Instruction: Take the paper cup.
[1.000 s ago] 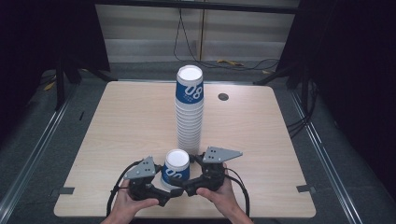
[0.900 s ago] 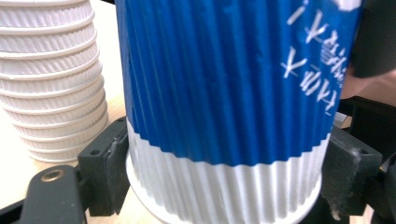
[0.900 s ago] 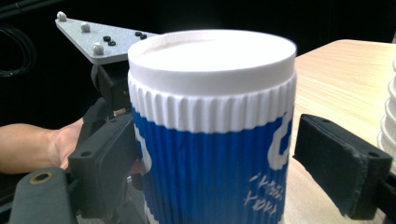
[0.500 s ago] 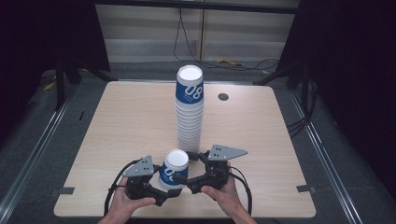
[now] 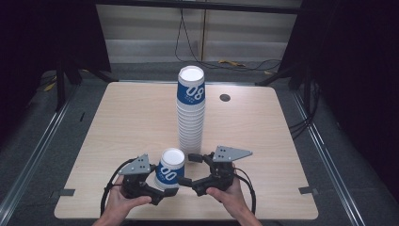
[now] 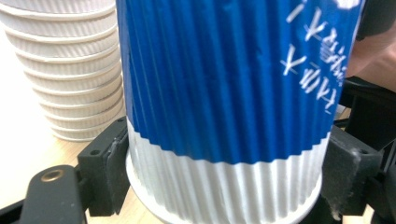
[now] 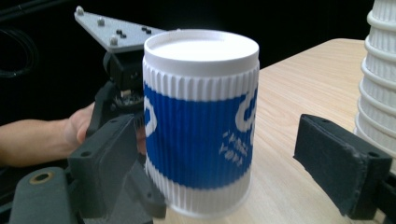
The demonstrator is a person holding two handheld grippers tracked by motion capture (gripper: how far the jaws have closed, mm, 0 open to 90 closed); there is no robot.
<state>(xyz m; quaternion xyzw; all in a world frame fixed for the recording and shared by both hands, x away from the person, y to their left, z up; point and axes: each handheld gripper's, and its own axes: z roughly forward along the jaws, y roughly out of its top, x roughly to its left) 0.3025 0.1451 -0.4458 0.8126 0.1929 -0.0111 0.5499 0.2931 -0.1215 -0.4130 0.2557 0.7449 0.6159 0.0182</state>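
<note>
A blue-and-white ribbed paper cup (image 5: 169, 168) (image 7: 201, 116) stands upside down on the wooden table (image 5: 127, 117), near its front edge. My left gripper (image 5: 165, 187) (image 6: 224, 186) is shut on this cup (image 6: 224, 84), its jaws pressing both sides of the white band at the base. My right gripper (image 5: 189, 169) (image 7: 231, 161) is open just right of the cup; one jaw sits close to the cup's side, the other stands well apart. A tall stack of the same cups (image 5: 191, 117) (image 6: 70, 70) (image 7: 378, 84) rises right behind.
A small dark round hole (image 5: 225, 98) lies on the table right of the stack's top. Grey tape marks (image 5: 306, 190) sit at the front corners. Dark floor and metal rails (image 5: 33, 155) surround the table. A person's hands (image 5: 226, 197) hold both grippers at the front edge.
The cup and my left gripper have shifted slightly left, away from the stack. The right gripper has followed a little and stayed open.
</note>
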